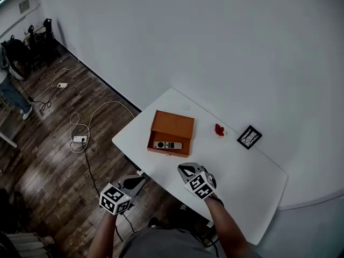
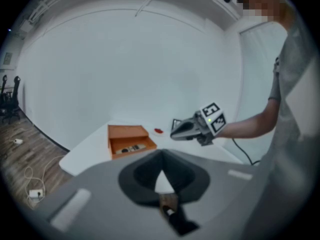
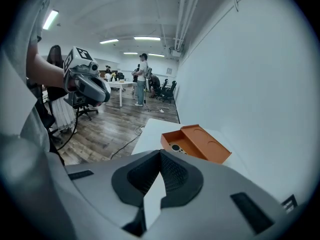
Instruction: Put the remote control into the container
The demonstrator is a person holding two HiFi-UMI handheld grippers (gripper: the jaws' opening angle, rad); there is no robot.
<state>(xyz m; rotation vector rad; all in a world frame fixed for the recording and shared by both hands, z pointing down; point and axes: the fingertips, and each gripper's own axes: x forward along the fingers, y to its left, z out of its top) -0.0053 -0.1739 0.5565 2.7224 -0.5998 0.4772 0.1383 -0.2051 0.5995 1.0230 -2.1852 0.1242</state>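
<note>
Head view, remote (image 1: pixel 167 145) in container (image 1: pixel 173 124), beyond right tool (image 1: pixel 185 171)

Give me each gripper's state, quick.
Left gripper: closed, holding nothing.
Right gripper: closed, holding nothing.

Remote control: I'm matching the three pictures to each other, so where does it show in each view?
Head view: the remote control lies in the orange box, near picture centre.
Left gripper view: the remote control is left of centre, inside the box.
Right gripper view: the remote control is just right of centre, at the box's near end.
Shared landmark: the orange box.
</note>
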